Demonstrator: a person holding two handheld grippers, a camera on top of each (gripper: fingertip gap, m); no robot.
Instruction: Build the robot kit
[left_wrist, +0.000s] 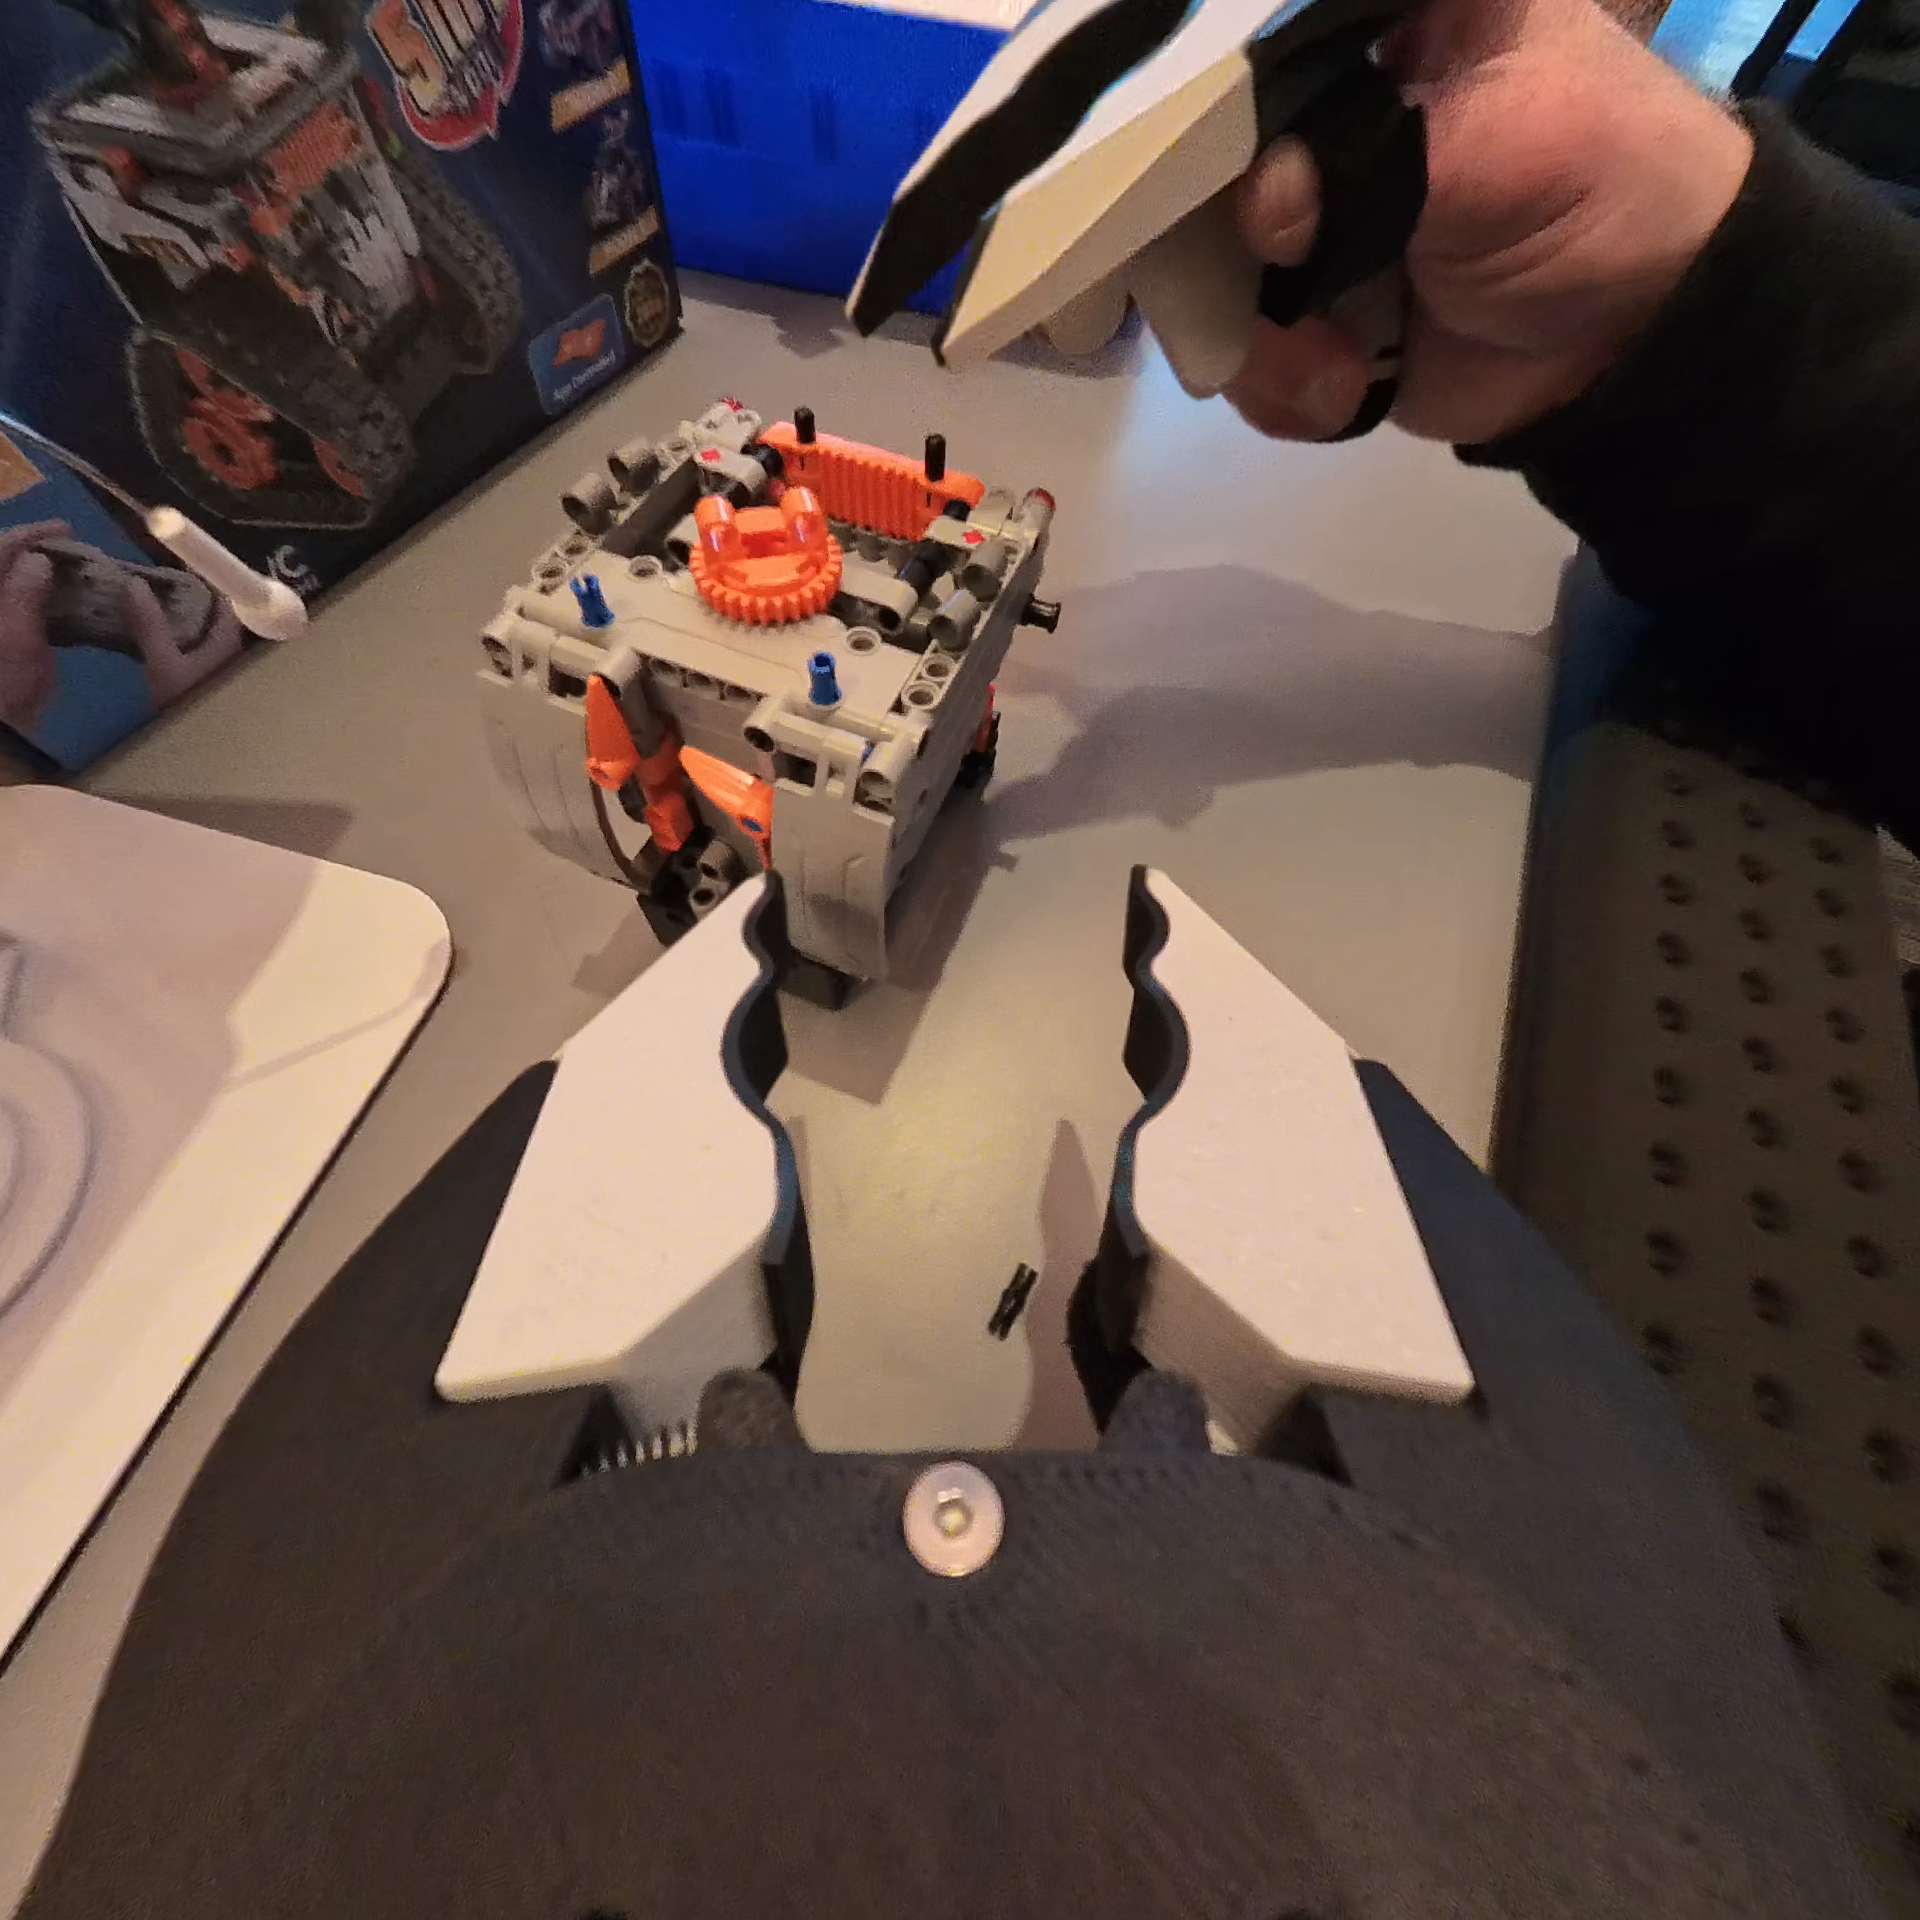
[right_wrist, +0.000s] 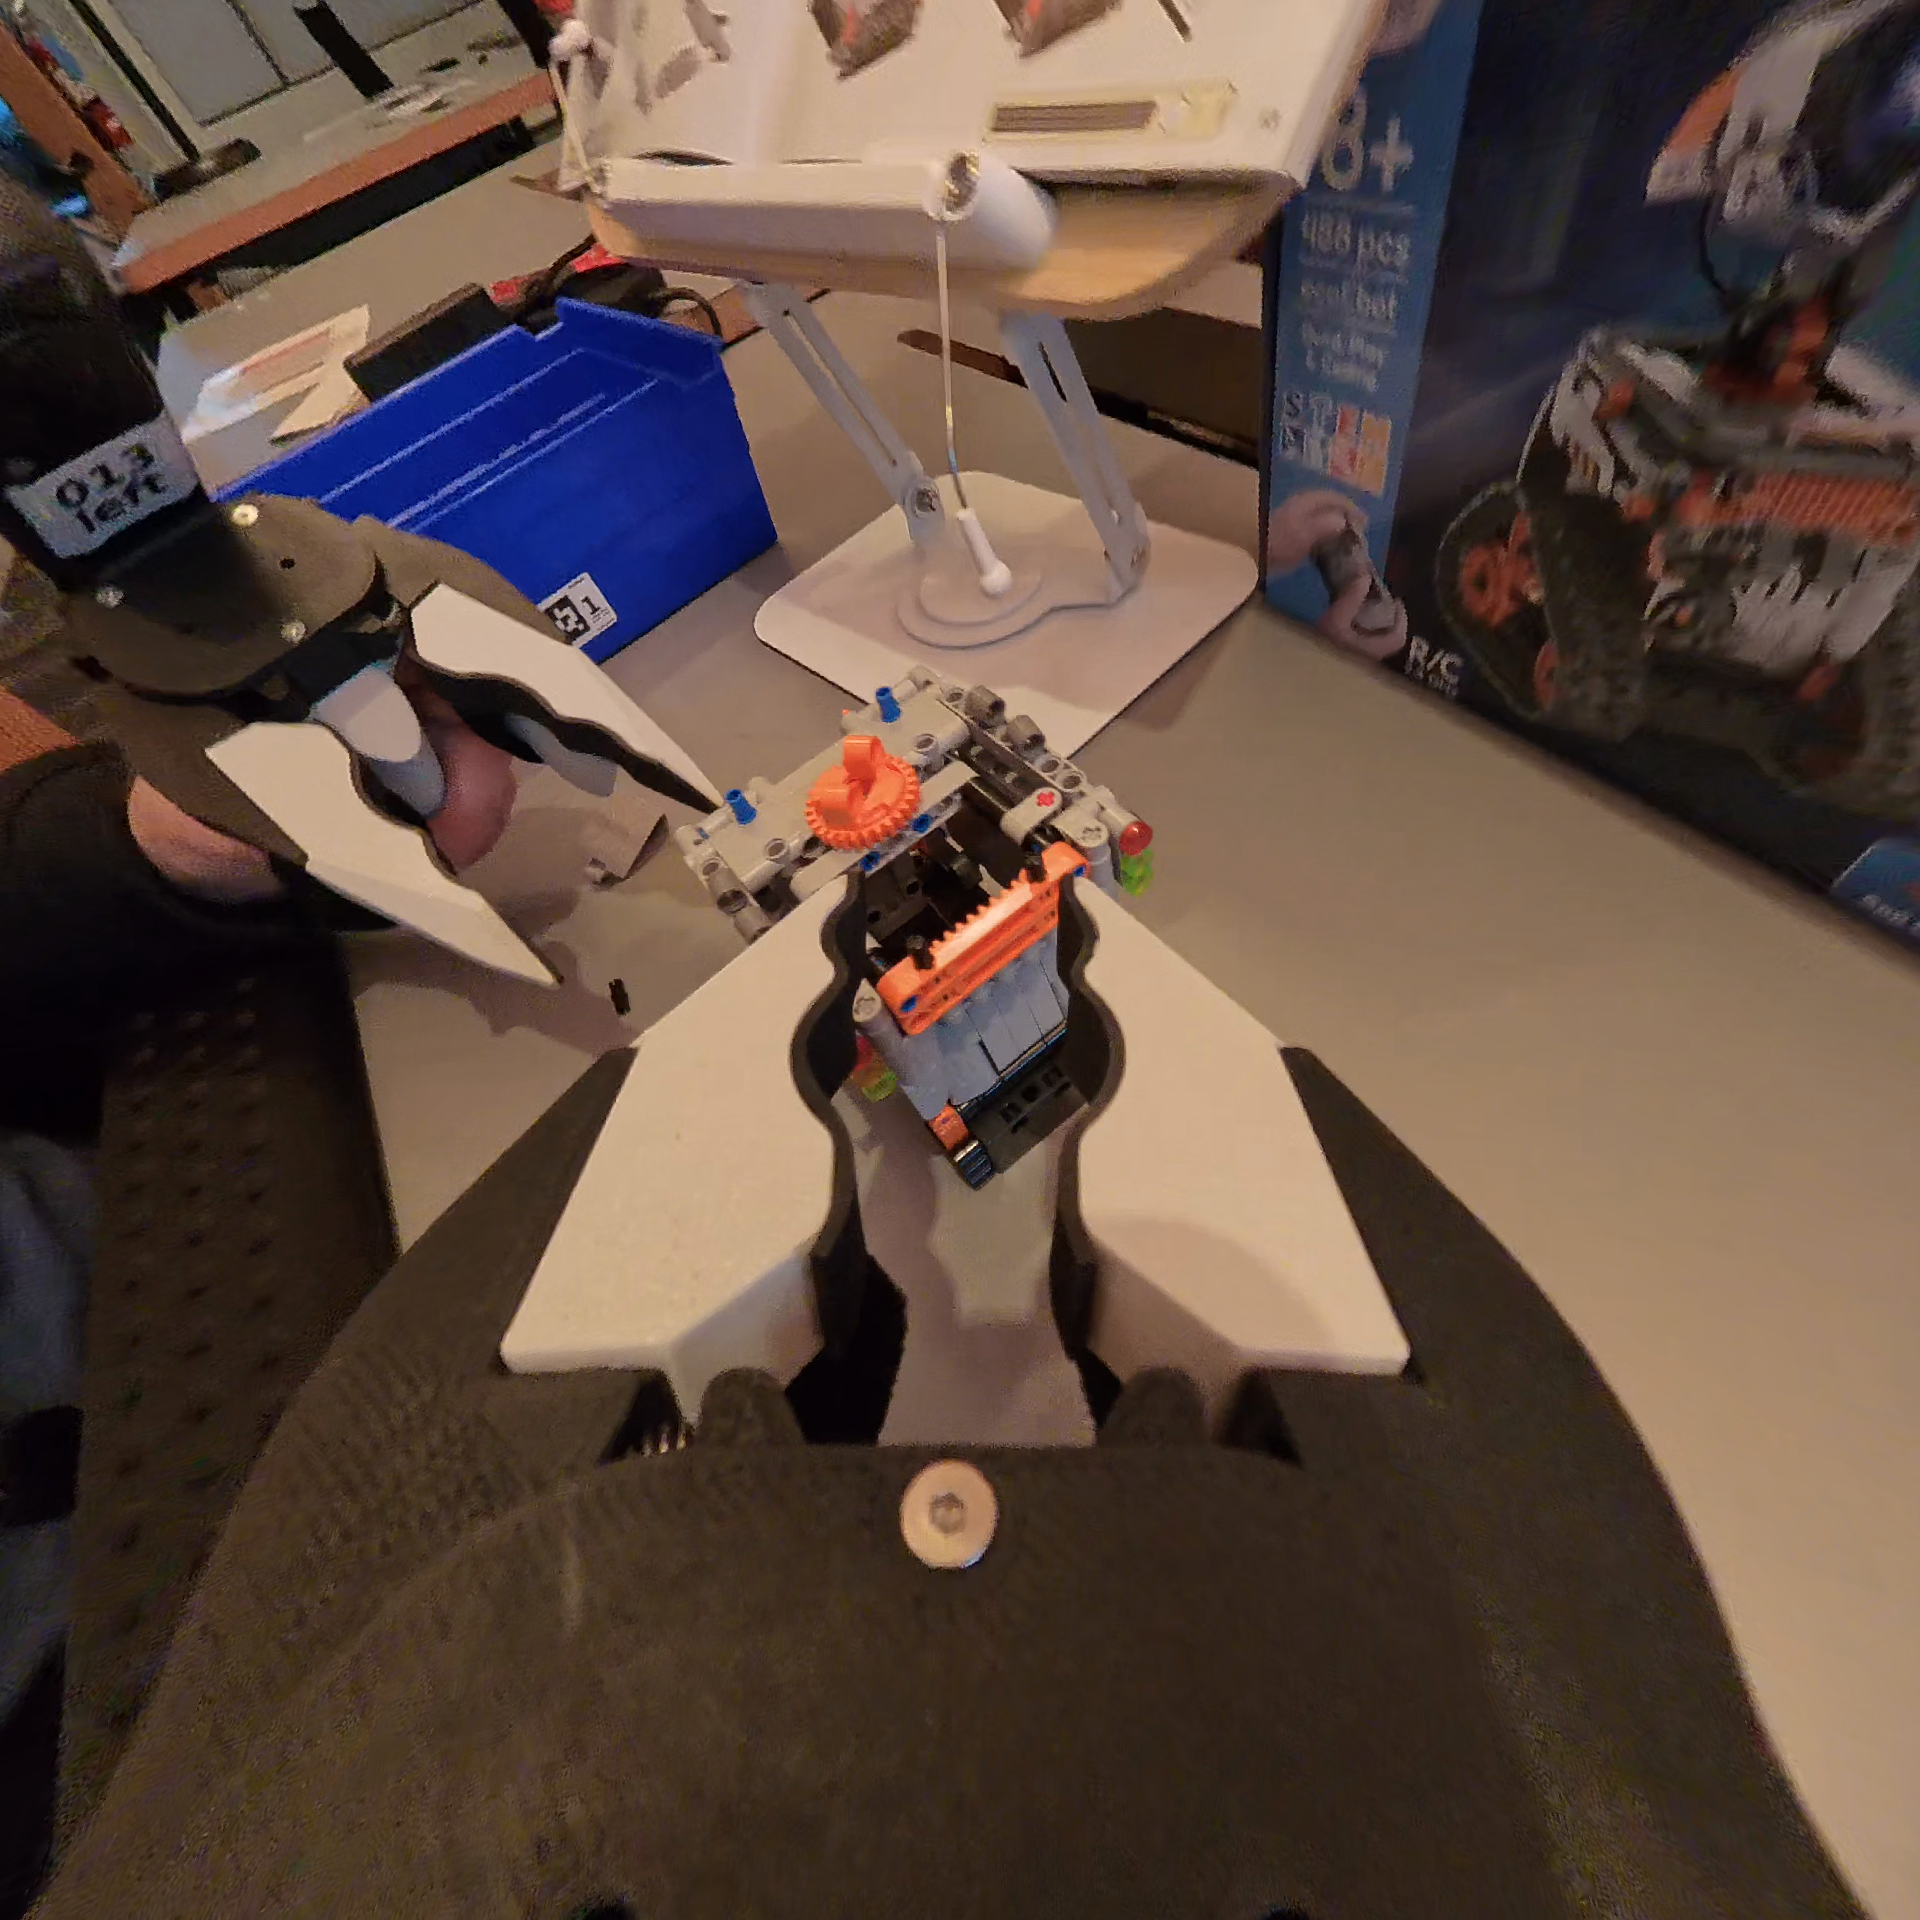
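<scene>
Right hand-held gripper (right_wrist: 956, 935) hangs spread over the brick model (right_wrist: 914, 862), holding nothing; left hand-held gripper (left_wrist: 951, 894) spread beside it. Looks light, rigid, snap-apart: I'd grab the grey frame.

Left hand-held gripper (left_wrist: 951, 935) open before grey-orange brick model (left_wrist: 769, 665), right hand-held gripper (left_wrist: 904, 322) above

Grey brick model (left_wrist: 758, 665) with orange gear (left_wrist: 766, 569), blue bin (right_wrist: 520, 447), white-and-black claw (left_wrist: 951, 1049)
</scene>
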